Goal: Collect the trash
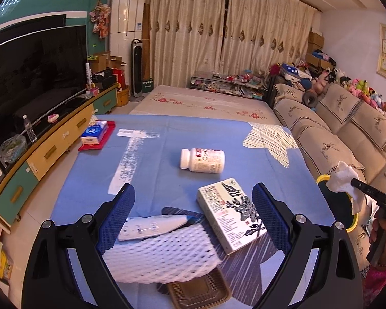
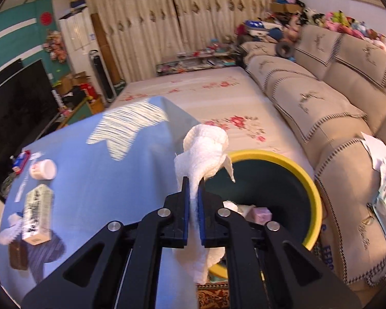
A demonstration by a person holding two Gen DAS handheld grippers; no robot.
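Observation:
My right gripper [image 2: 193, 180] is shut on a crumpled white paper towel [image 2: 203, 149] and holds it over the near rim of a dark bin with a yellow rim [image 2: 314, 193], which has some trash inside. In the left wrist view the towel [image 1: 343, 177] hangs above the bin [image 1: 323, 179] at the table's right edge. My left gripper [image 1: 193, 193] is open above the blue table [image 1: 151, 164]. A white foam net [image 1: 162, 255] lies between its fingers, with a white thermometer-like device [image 1: 151, 228] on it and a brown plastic tray [image 1: 200, 293] below.
A white pill bottle [image 1: 202, 160] lies on its side mid-table, and a printed box [image 1: 231, 215] lies near the right finger. A tissue pack on a red cloth [image 1: 96, 135] sits far left. A sofa [image 1: 347, 134] stands right, a TV cabinet [image 1: 51, 144] left.

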